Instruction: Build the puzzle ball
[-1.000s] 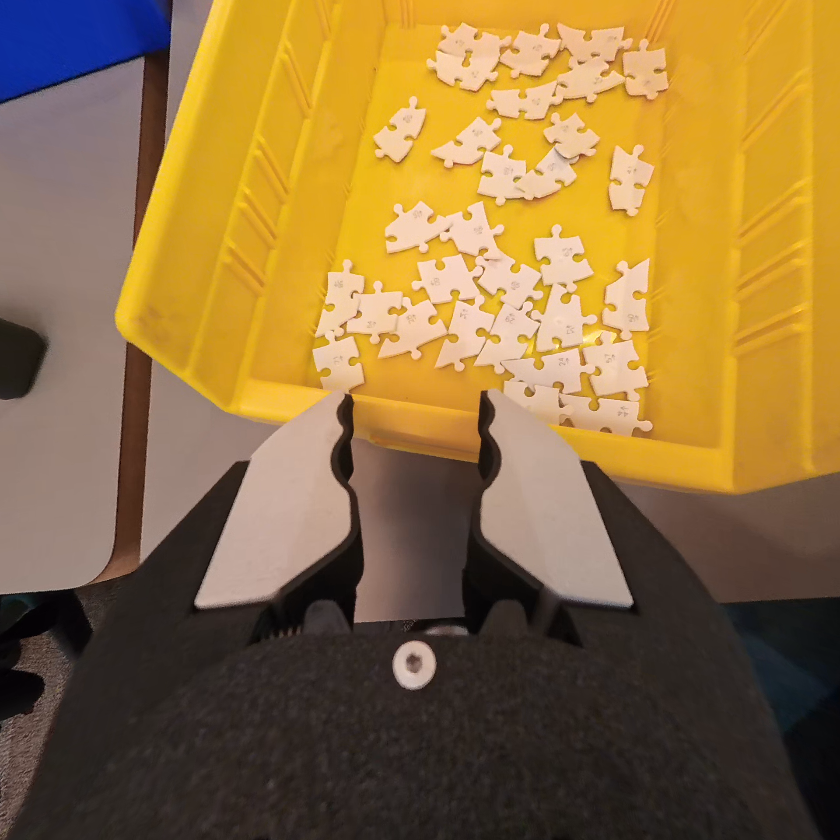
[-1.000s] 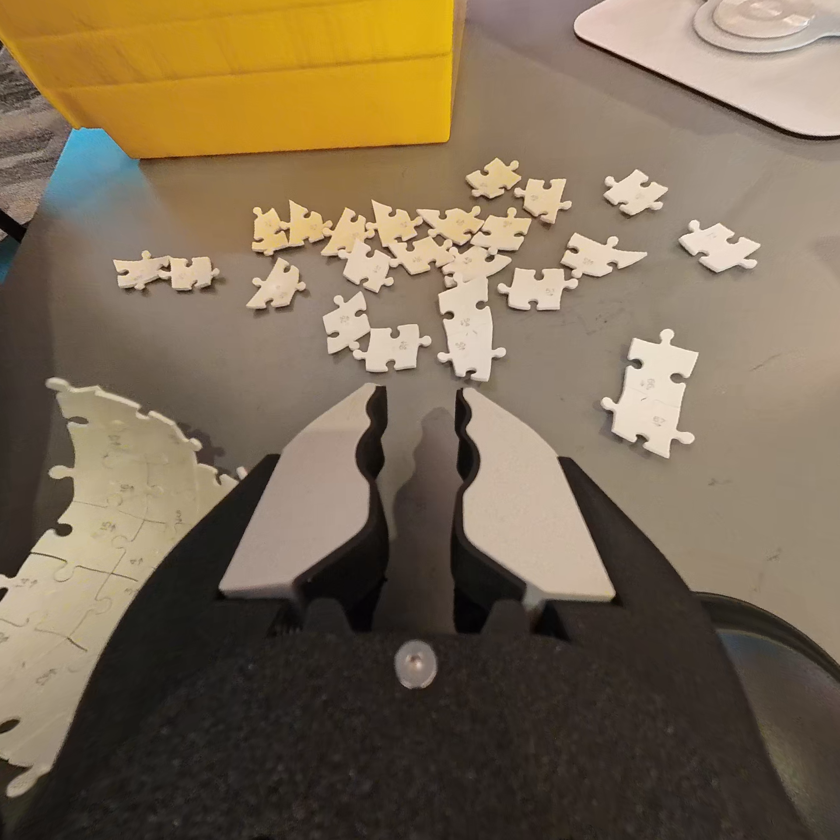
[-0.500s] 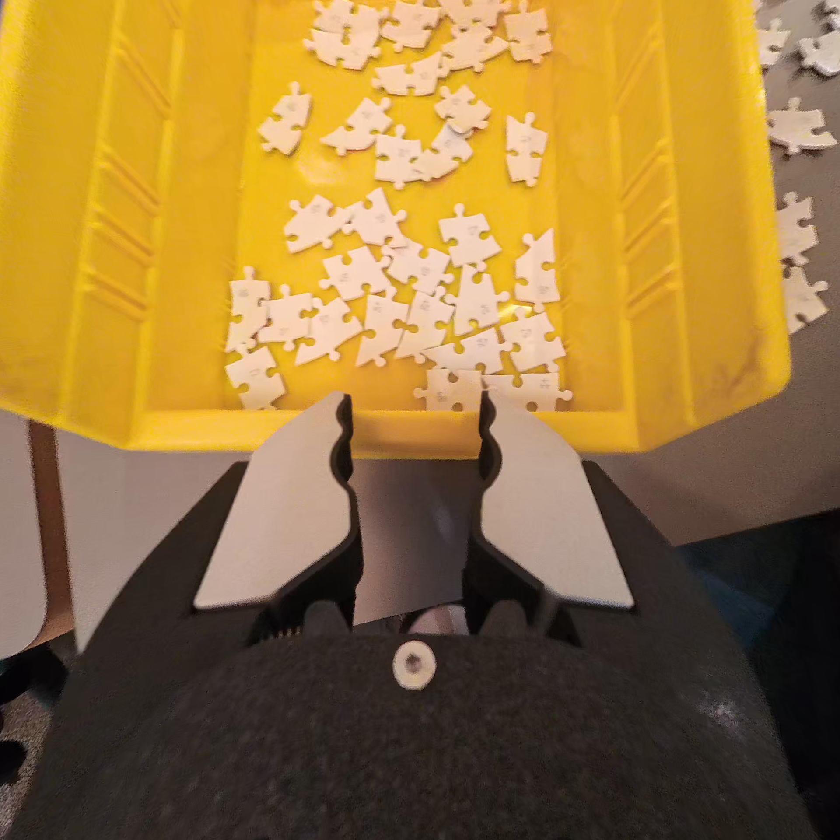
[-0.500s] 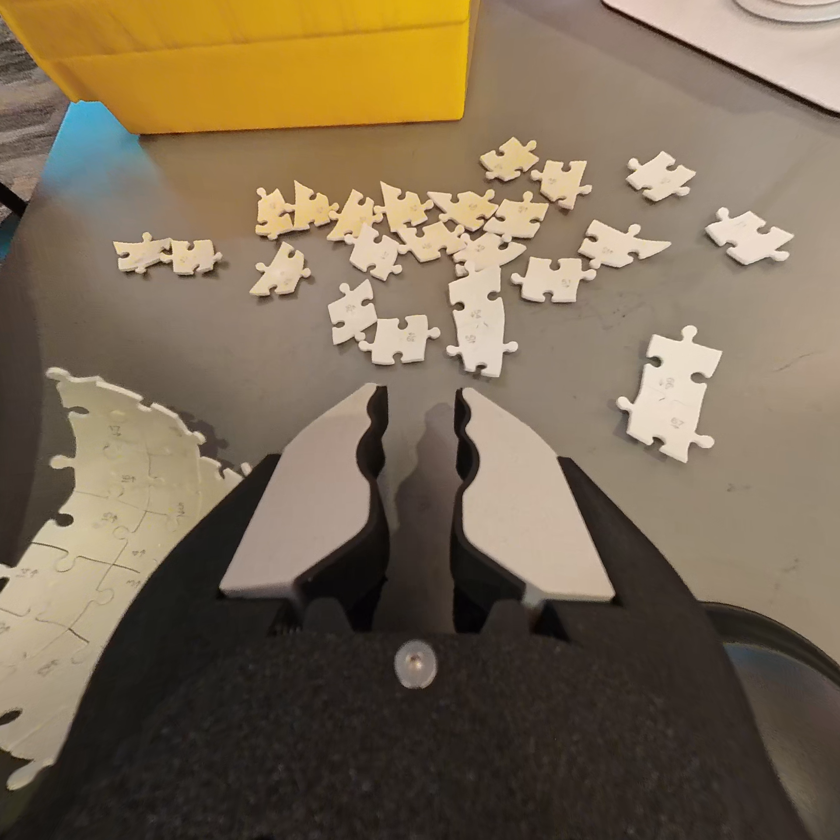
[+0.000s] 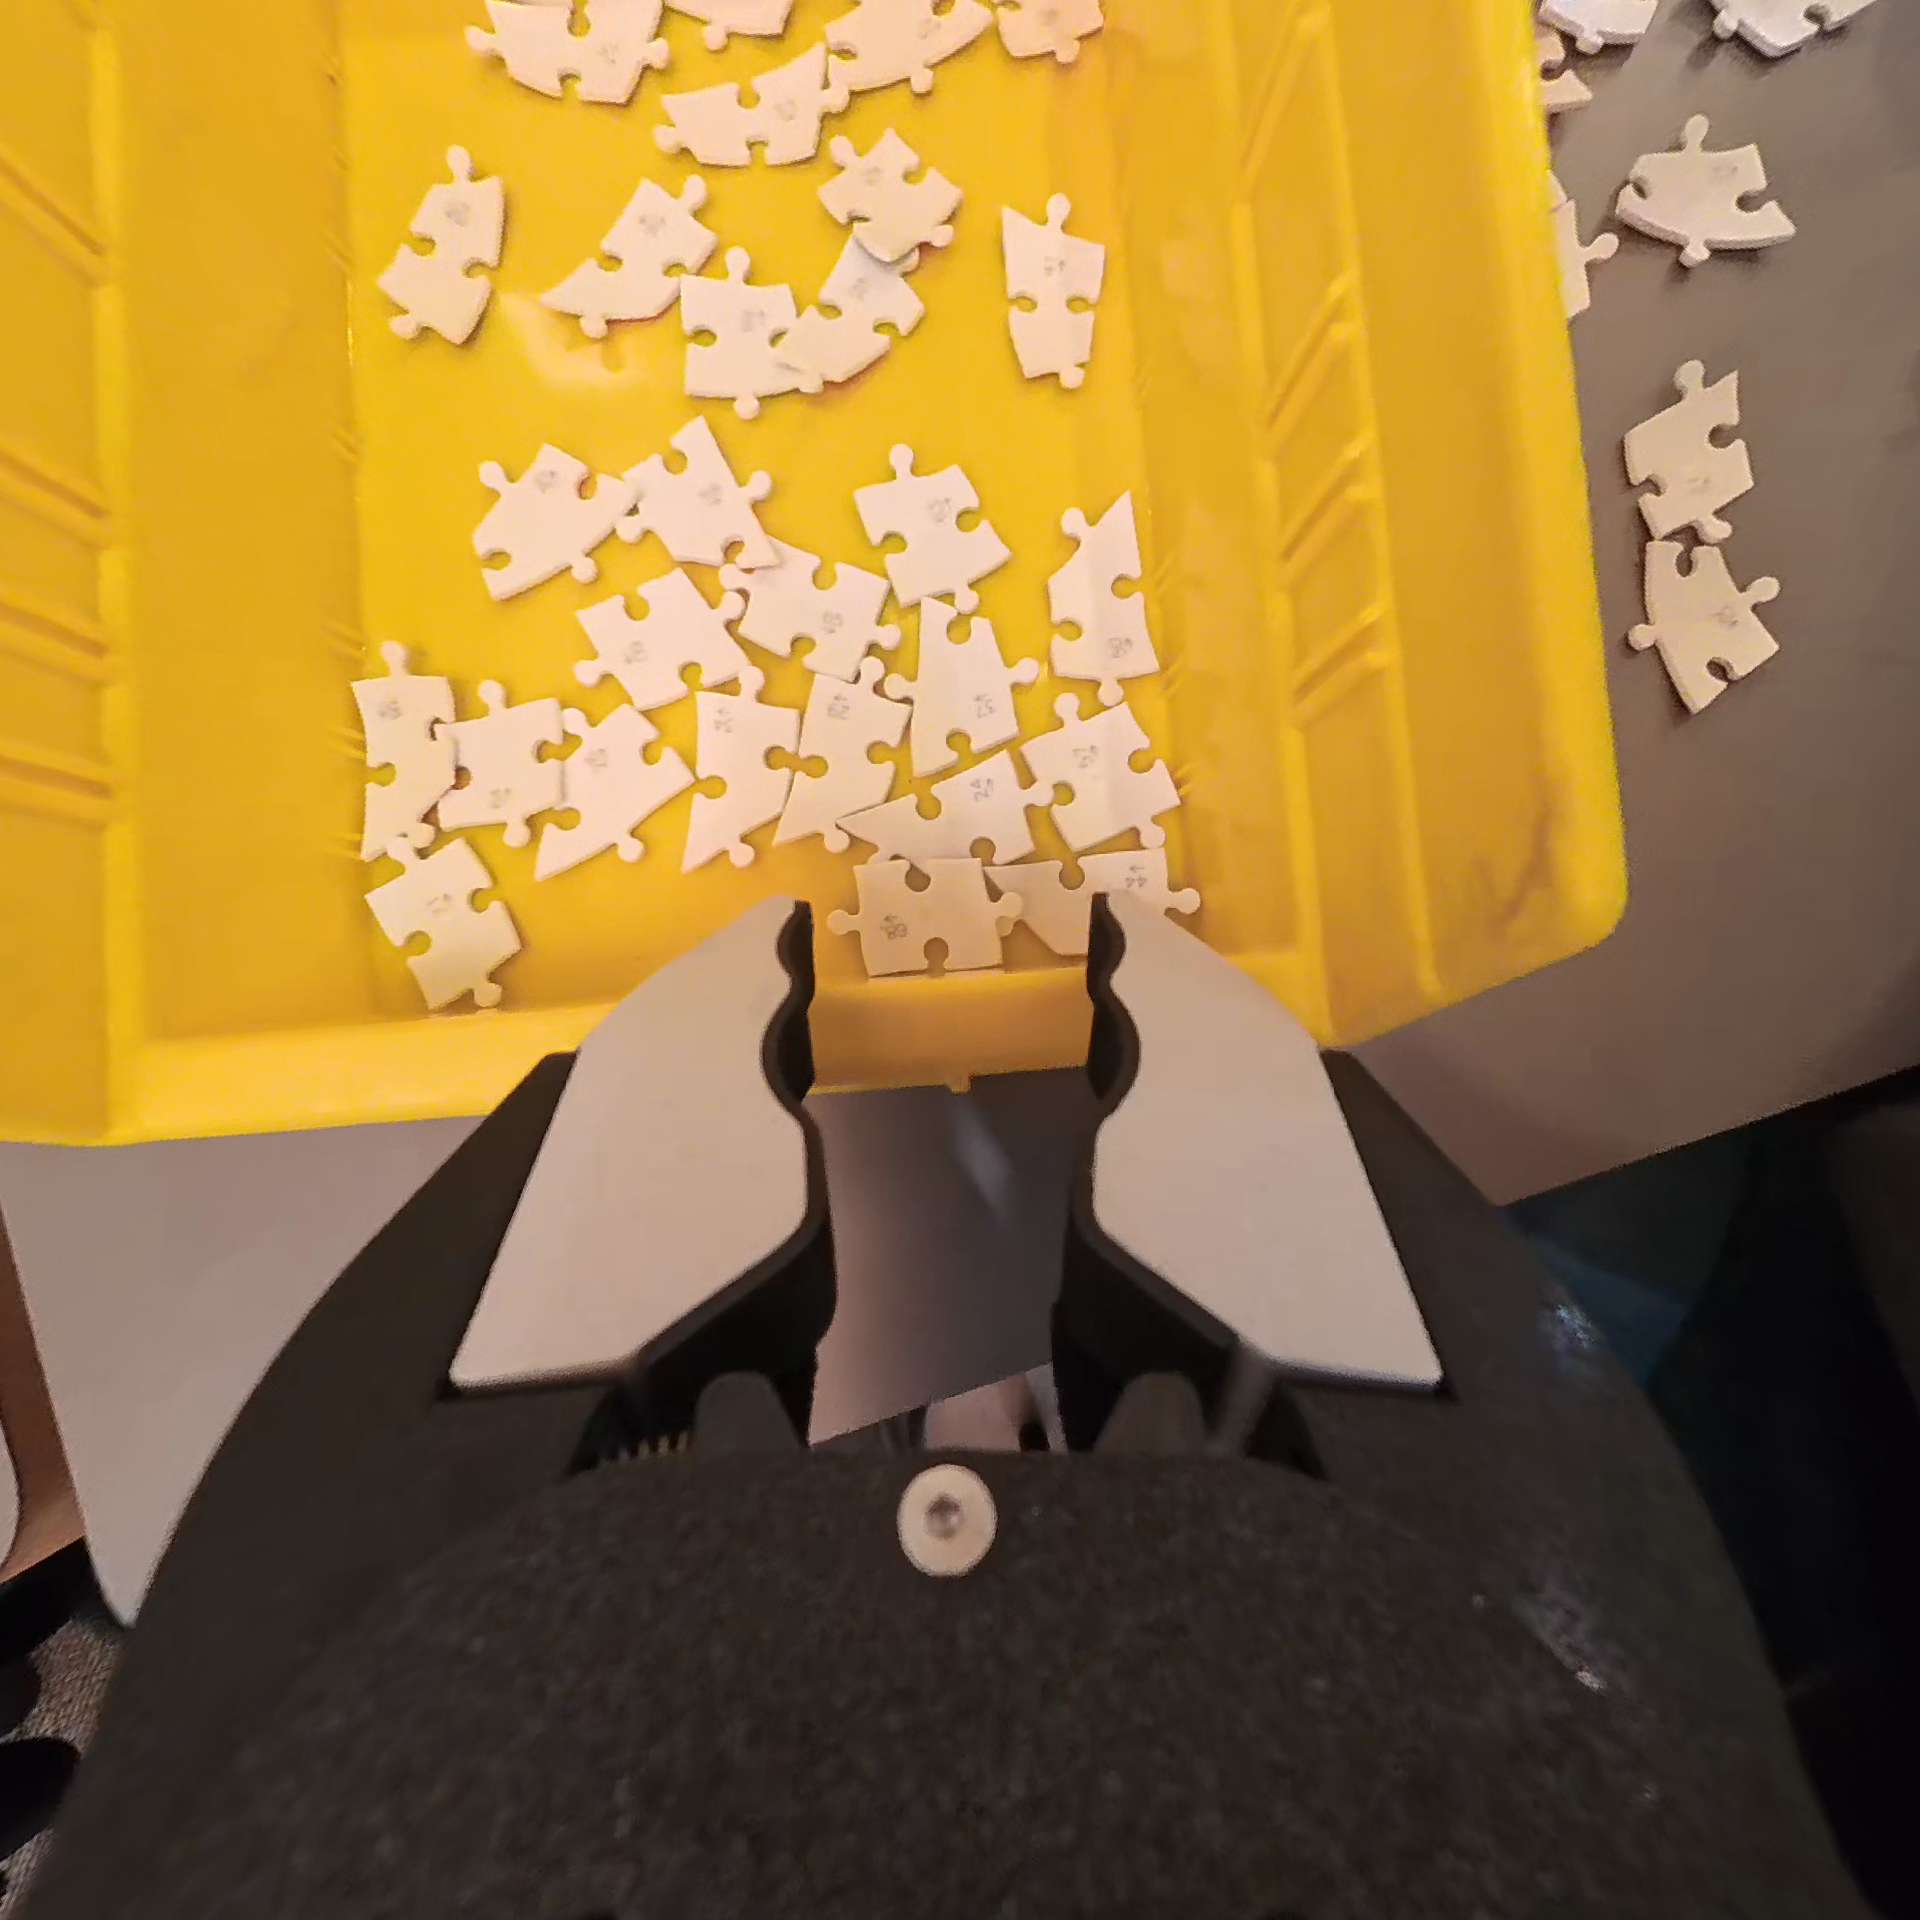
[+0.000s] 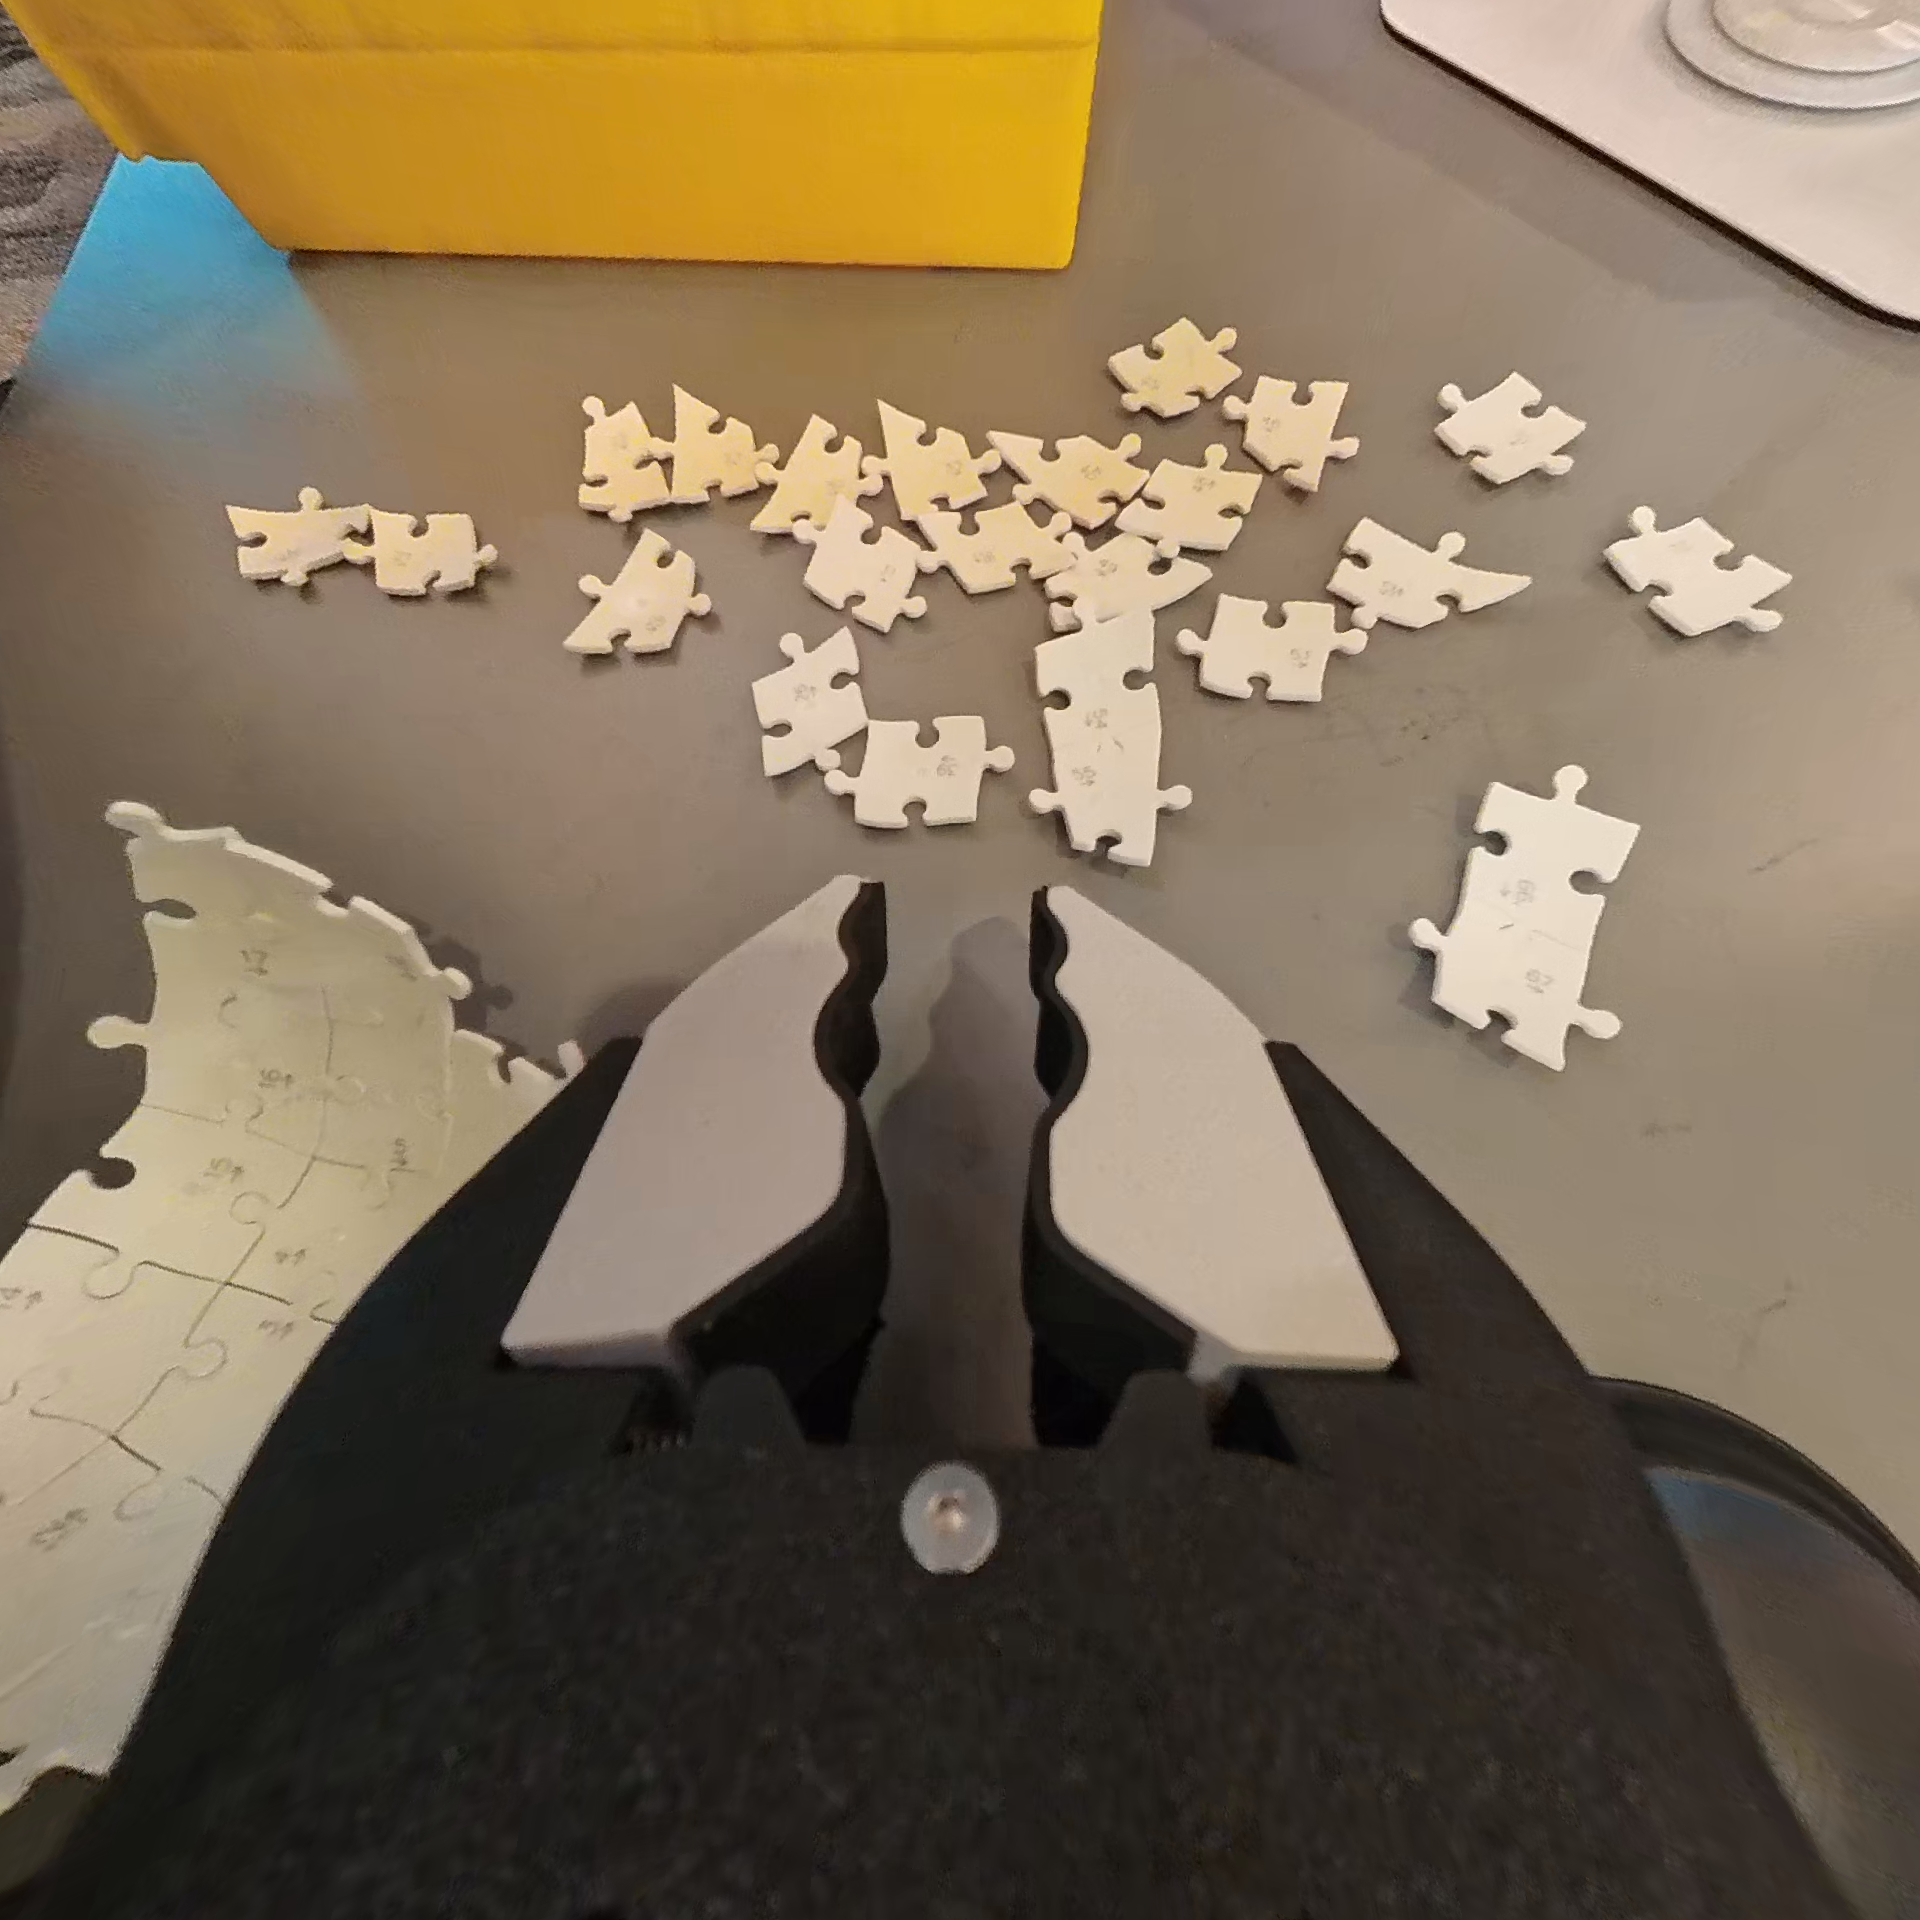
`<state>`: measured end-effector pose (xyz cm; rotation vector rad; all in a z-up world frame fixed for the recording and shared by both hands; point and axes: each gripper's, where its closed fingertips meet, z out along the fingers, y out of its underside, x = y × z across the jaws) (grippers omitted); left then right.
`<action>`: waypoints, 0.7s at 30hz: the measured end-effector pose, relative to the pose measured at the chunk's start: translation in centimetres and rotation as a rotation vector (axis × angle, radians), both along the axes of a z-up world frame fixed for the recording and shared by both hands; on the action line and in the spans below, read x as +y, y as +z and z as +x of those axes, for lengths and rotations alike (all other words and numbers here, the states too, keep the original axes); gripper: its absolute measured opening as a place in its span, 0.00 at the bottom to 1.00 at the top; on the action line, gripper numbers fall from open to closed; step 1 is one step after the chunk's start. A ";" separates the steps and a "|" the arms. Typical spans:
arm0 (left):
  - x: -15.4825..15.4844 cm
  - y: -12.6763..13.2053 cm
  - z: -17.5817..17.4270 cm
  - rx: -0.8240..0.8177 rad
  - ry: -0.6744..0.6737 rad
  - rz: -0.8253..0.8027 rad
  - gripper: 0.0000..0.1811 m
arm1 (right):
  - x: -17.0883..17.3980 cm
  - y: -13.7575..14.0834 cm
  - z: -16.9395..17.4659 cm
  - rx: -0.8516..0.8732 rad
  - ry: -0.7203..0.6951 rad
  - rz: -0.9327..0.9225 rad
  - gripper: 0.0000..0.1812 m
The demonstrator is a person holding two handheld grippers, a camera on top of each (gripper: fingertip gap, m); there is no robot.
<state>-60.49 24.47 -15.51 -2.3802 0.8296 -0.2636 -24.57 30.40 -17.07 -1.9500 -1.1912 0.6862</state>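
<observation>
The left gripper (image 5: pixel 943 914) hangs with its jaws apart and nothing between them, its tips over the near rim of the yellow bin (image 5: pixel 208 727). Just past that rim, a piece (image 5: pixel 928 917) lies against the bin's near wall, directly between the fingertips but below them. Farther in, many white puzzle pieces (image 5: pixel 727 665) lie scattered over the bin floor, thickest toward the near end and thinning toward the far one. The right gripper (image 6: pixel 958 902) is also parted, by a narrower gap, and empty, poised above the bare grey table (image 6: pixel 520 748). At its left, near the table's near edge, sits the curved, partly built shell of the puzzle ball (image 6: pixel 208 1122), its joined pieces arching upward. Beyond the fingertips a loose scatter of pieces (image 6: pixel 935 520) spreads across the table, among them two joined pairs (image 6: pixel 1519 925), (image 6: pixel 1101 727). Behind them stands the bin's outer wall (image 6: pixel 665 135), and a pale mat (image 6: pixel 1662 135) occupies the far right corner.
</observation>
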 end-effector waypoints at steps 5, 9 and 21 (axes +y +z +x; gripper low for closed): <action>0.1 -0.3 0.3 -0.012 -0.006 -0.011 0.27 | 0.0 0.0 0.0 0.006 -0.001 -0.017 0.14; 0.2 -0.5 0.4 -0.004 -0.011 -0.011 0.27 | 0.0 0.0 0.0 0.010 0.001 -0.025 0.14; 2.0 -0.2 1.4 0.064 -0.021 -0.091 0.26 | 0.0 0.0 0.0 0.017 0.002 -0.032 0.14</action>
